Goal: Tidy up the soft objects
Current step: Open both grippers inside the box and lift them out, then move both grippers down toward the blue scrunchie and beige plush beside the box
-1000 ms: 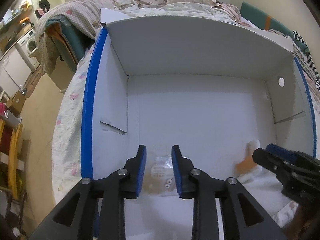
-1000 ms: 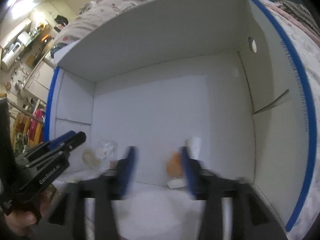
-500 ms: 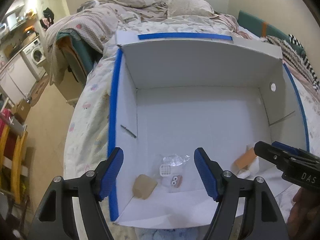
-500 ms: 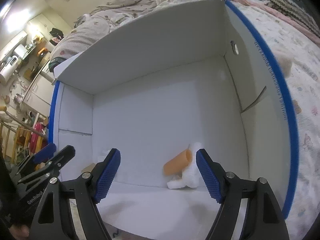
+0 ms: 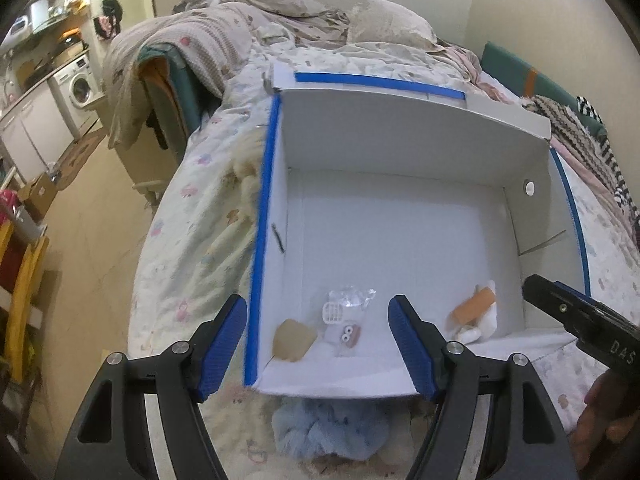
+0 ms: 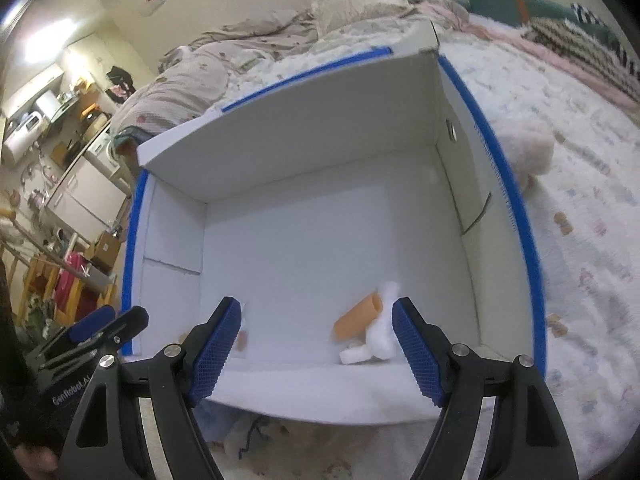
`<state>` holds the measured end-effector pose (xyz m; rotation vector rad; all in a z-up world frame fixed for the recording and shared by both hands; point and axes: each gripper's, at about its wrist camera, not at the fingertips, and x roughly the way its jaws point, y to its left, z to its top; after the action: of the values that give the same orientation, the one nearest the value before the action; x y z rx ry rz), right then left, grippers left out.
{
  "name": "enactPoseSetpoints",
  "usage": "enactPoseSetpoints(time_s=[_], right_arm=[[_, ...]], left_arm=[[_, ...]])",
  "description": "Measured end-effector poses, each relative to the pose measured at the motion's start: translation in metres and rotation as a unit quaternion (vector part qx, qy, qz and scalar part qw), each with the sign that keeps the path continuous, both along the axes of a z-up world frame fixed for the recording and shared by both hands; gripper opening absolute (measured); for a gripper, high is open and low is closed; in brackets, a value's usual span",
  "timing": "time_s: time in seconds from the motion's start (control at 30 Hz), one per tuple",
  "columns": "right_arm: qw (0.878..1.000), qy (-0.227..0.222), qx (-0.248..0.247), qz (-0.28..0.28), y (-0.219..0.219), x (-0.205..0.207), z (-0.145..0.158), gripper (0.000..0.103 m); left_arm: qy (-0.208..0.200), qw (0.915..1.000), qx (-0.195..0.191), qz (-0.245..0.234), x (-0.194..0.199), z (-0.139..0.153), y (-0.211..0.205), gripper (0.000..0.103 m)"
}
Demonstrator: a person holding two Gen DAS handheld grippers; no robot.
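A white box with blue-taped rims [image 5: 400, 152] [image 6: 304, 120] stands open on the bed. Inside lie a tan soft piece [image 5: 293, 339], a clear packet with small toy parts [image 5: 346, 312], and an orange tube with white fluff [image 5: 474, 306] [image 6: 358, 318]. My left gripper [image 5: 318, 350] is open and empty above the box's near edge. My right gripper [image 6: 316, 350] is open and empty above the same edge, and it also shows in the left wrist view [image 5: 580, 320]. A blue plush [image 5: 332, 428] lies on the bed below the left gripper. A cream plush [image 6: 528, 152] lies right of the box.
The patterned bedsheet [image 5: 192, 240] surrounds the box. Rumpled blankets and a pillow [image 5: 384, 24] lie behind it. A fluffy cream item [image 5: 246, 176] sits by the box's left wall. The floor and a washing machine [image 5: 80, 80] are at far left.
Both grippers opened wide and pulled back and up out of the box. The packet and the orange tube with fluff now lie free on the box floor.
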<state>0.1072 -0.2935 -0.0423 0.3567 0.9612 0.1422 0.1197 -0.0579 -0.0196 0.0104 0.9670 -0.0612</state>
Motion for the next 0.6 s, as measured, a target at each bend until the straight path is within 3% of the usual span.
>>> enactPoseSetpoints(time_s=[0.1, 0.27, 0.4, 0.6], right_arm=[[1.0, -0.019, -0.016, 0.015, 0.004, -0.012, 0.009, 0.082], [0.999, -0.041, -0.001, 0.018, 0.002, -0.034, 0.017, 0.082], [0.998, -0.049, -0.01, 0.026, 0.006, -0.047, 0.022, 0.082], [0.999, -0.025, 0.036, 0.013, 0.001, -0.063, 0.009, 0.082]], left_arm=[[-0.002, 0.9999, -0.004, 0.01, -0.009, 0.003, 0.01, 0.071], [-0.015, 0.9982, -0.033, 0.047, -0.026, 0.01, 0.035, 0.071], [-0.001, 0.9969, -0.042, 0.067, -0.041, 0.005, 0.053, 0.071], [0.028, 0.9941, -0.032, 0.099, -0.057, -0.01, 0.073, 0.071]])
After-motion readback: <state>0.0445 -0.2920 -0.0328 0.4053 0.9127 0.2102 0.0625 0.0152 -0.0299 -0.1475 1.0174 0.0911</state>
